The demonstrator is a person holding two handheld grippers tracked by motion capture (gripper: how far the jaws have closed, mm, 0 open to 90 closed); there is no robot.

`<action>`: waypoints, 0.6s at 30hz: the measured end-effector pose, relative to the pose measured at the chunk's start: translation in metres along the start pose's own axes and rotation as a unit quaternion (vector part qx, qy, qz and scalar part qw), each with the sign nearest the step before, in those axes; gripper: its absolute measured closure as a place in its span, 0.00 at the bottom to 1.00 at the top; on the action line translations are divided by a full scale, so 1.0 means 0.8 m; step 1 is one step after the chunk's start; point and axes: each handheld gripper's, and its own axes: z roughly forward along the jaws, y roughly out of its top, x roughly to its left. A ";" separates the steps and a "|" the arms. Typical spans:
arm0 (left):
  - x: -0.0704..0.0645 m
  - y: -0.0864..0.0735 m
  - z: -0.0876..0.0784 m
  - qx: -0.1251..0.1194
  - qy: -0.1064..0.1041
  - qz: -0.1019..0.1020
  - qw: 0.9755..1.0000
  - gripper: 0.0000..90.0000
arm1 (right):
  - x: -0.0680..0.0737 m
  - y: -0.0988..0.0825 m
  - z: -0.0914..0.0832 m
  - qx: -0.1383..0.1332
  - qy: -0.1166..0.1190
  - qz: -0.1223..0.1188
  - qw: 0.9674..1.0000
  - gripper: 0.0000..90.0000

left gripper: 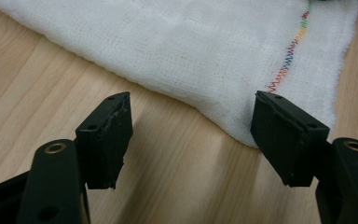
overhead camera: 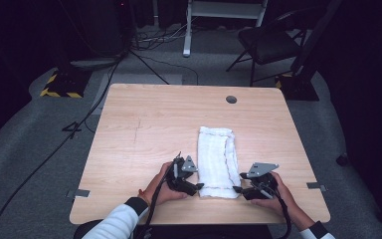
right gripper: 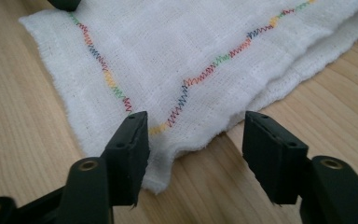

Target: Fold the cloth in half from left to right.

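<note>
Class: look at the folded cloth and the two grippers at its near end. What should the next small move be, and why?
Probably ease both grippers forward so each takes a near corner. The cloth lies flat on the table. The left gripper and right gripper both stand open at its near edge, pads not yet pressing on it, so nothing is gripped.

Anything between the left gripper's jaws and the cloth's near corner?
Nothing. In the left gripper view only bare tabletop lies between the left gripper and the white cloth; its open jaws stand just short of the corner.
</note>
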 end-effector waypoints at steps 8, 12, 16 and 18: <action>0.002 -0.006 -0.015 0.005 0.019 -0.011 1.000 0.29 | 0.000 0.010 -0.012 -0.023 0.001 -0.015 1.000 0.40; 0.012 0.000 -0.024 -0.011 0.032 -0.013 0.999 0.28 | -0.018 0.017 -0.023 -0.051 -0.012 0.005 0.999 0.41; 0.021 0.010 -0.026 -0.016 0.038 -0.009 0.999 0.27 | -0.039 0.025 -0.026 -0.063 -0.029 0.019 0.997 0.43; 0.027 0.016 -0.025 -0.015 0.041 -0.008 0.999 0.27 | -0.050 0.030 -0.024 -0.065 -0.039 0.021 0.997 0.43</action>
